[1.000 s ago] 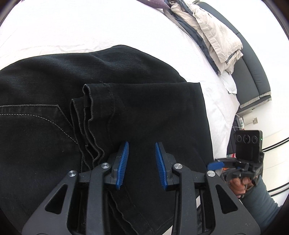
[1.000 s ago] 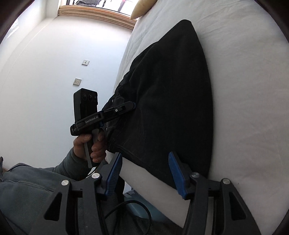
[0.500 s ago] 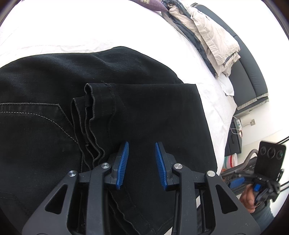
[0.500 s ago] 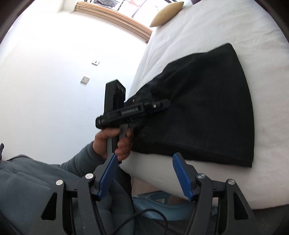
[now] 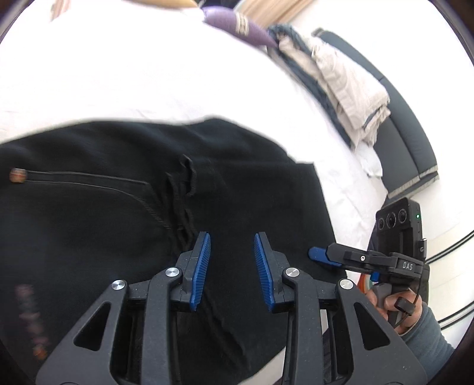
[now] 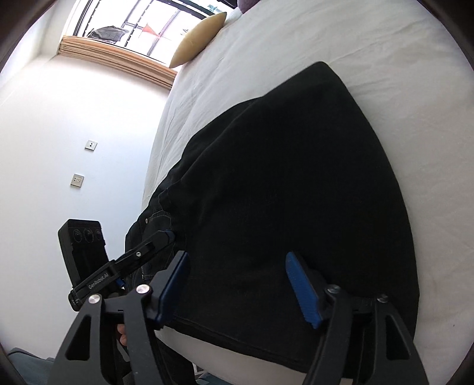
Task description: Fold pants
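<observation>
Black pants lie folded on the white bed, leg hems stacked over the seat near a back pocket. My left gripper hovers over the folded legs; its jaws stand a little apart and are opening, with nothing between the blue pads. In the right wrist view the pants reach the bed's near edge. Above that edge my right gripper is opening wide and pinches no cloth. The right gripper's fingers show at the pants' right edge. The left gripper's fingers rest by the waistband.
A pile of beige and grey clothes lies on a dark bench beyond the bed. A purple pillow and a yellow cushion sit at the bed's far end. A white wall with sockets stands left.
My left gripper has pulled up and back, showing more of the bed. My right gripper has swung from off the bed's edge to over the pants, its jaws wider.
</observation>
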`<state>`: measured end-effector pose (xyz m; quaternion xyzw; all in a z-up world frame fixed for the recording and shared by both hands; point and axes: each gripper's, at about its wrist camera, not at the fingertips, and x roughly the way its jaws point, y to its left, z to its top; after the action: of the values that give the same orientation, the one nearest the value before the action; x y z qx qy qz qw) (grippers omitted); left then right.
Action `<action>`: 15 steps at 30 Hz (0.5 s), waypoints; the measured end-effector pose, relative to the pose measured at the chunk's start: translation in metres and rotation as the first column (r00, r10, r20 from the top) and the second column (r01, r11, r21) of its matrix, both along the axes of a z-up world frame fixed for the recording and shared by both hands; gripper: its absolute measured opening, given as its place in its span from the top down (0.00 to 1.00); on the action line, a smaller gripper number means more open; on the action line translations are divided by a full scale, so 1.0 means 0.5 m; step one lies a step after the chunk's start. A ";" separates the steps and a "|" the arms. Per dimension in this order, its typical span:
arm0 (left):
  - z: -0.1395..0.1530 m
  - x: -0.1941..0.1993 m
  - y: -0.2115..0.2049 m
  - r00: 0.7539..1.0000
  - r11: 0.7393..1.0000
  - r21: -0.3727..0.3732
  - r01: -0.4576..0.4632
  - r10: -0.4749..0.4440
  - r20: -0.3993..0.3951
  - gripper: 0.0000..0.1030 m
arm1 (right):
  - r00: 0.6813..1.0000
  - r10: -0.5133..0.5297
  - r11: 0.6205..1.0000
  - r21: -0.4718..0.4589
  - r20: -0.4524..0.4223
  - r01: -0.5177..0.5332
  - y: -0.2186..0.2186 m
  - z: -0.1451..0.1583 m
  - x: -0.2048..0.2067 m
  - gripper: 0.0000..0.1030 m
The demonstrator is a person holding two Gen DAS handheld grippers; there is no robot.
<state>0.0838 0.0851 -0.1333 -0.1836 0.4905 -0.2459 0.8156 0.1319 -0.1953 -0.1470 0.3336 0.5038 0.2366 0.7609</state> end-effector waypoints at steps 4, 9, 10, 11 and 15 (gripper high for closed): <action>0.081 -0.094 0.132 0.972 0.980 -0.047 -0.192 0.196 0.132 0.15 | 0.996 0.026 0.995 0.097 0.082 -0.034 0.062 0.039 -0.012 0.30; 0.108 -0.210 0.313 0.902 0.911 -0.061 -0.408 0.413 0.128 0.12 | 0.989 0.114 0.981 0.145 0.096 -0.127 0.178 0.045 0.012 0.30; 0.104 -0.233 0.351 0.874 0.881 -0.066 -0.468 0.473 0.109 0.11 | 0.987 0.128 0.978 0.152 0.096 -0.142 0.197 0.045 0.016 0.30; 0.099 -0.254 0.386 0.842 0.847 -0.075 -0.526 0.531 0.090 0.11 | 0.986 0.137 0.975 0.163 0.098 -0.152 0.217 0.043 0.020 0.30; 0.057 -0.312 0.479 0.739 0.737 -0.101 -0.668 0.673 0.020 0.09 | 0.984 0.145 0.959 0.230 0.099 -0.164 0.262 0.041 0.035 0.30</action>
<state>-0.0722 0.3244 -0.1049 -0.3764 0.3575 0.0381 0.8538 0.1496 -0.0642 -0.1265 0.3718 0.4651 0.3672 0.7145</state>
